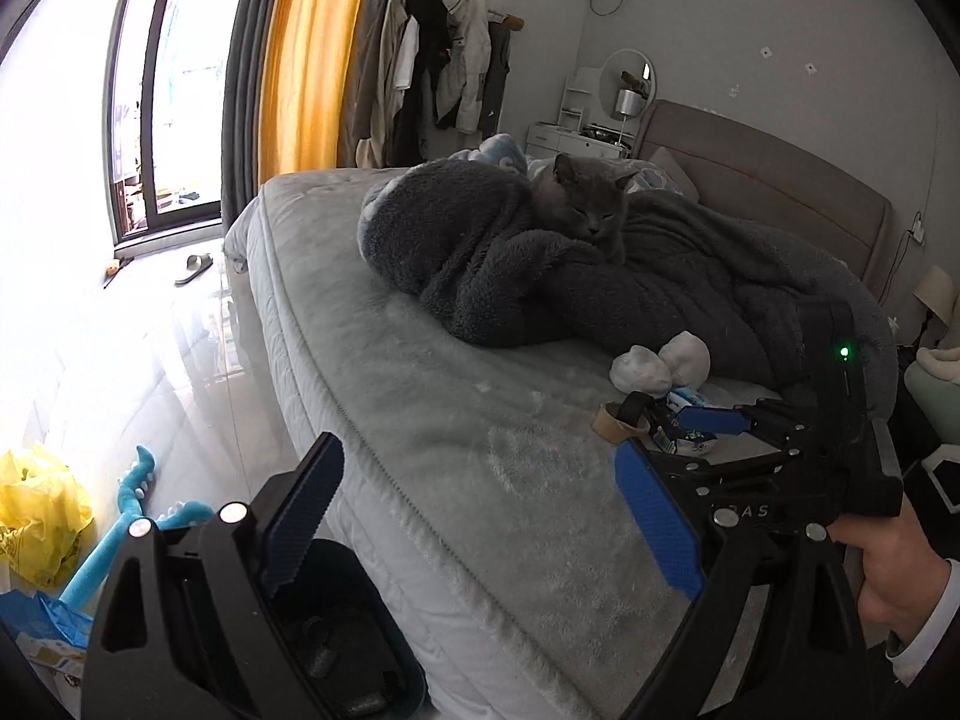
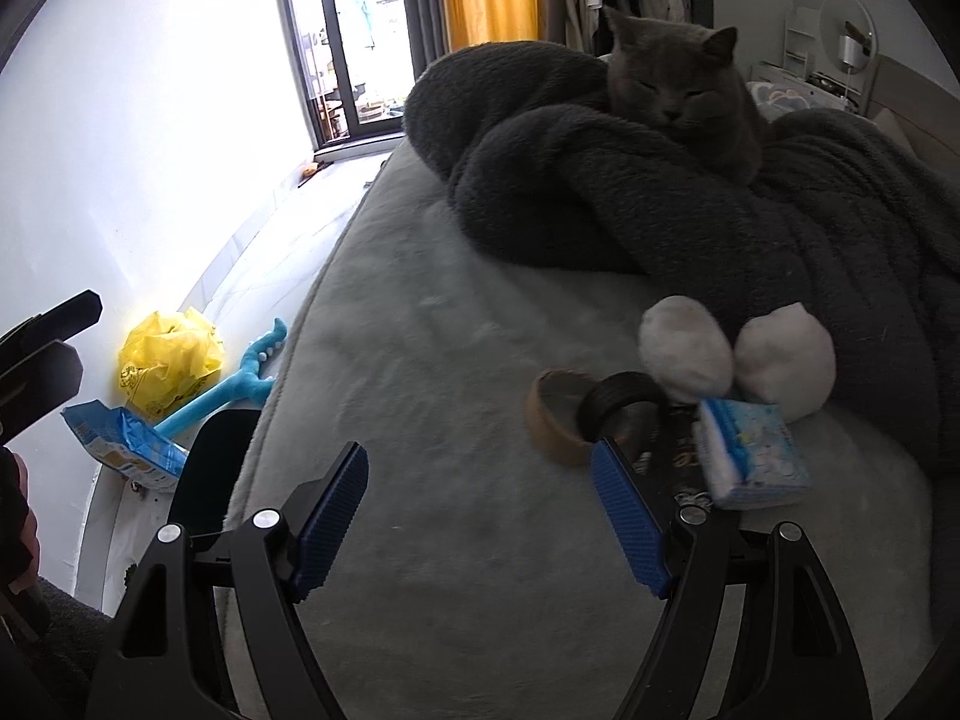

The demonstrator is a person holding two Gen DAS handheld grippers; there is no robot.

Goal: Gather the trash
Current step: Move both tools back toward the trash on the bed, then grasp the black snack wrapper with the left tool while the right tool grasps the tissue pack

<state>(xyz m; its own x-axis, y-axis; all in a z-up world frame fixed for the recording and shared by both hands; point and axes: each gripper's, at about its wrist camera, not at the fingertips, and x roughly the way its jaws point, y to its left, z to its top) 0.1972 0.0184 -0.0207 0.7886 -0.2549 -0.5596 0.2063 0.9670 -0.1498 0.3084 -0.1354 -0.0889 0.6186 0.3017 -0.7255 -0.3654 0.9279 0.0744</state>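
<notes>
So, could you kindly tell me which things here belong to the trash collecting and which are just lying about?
For the job:
brown cardboard tape core
black tape ring
blue-white tissue pack
dark bin

Lying about:
grey cat
dark fleece blanket
two white balled socks
blue plastic toy

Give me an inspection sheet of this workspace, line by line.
Surface: grey bed, soft cover.
Job's things: cardboard tape core, black ring, tissue pack, two white wads grouped on the bed; dark bin beside it.
Clutter: yellow bag, blue toy, blue packet on the floor.
Grippers: left tool open, right tool open, both empty.
Cables: wall cable.
Surroundings: cat on dark blanket.
</notes>
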